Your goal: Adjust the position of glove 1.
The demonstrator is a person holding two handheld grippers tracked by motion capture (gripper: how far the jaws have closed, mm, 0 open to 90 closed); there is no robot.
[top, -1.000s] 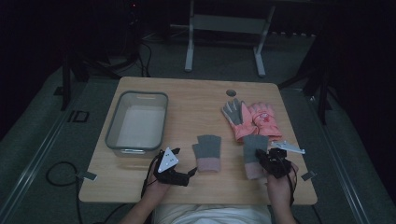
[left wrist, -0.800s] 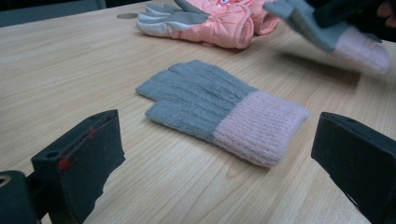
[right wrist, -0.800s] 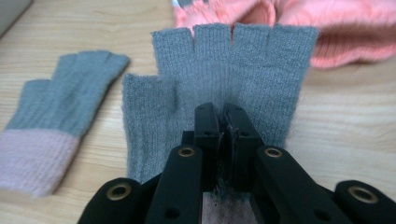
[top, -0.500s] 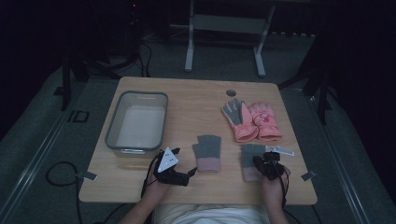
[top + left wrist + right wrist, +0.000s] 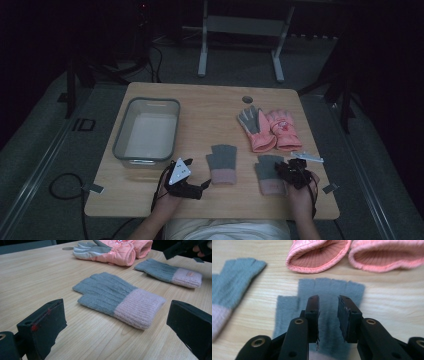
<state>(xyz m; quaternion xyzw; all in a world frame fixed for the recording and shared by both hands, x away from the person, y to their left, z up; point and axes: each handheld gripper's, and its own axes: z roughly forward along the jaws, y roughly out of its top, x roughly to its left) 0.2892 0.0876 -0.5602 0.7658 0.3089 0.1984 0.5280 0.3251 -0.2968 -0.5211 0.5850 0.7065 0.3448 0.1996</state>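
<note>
Shifted leftward, right gripper (image 5: 328,315), fingers slightly parted, seemingly hovers over grey glove (image 5: 324,305).

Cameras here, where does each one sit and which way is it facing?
High view: above the person's side, looking down on the table; forearms and both grippers show.
Left gripper view: low on the table, facing a grey knit glove; wide-apart black fingers show.
Right gripper view: above the other grey glove; narrowly parted fingers show.
Both gripper views share the pink gloves.
</note>
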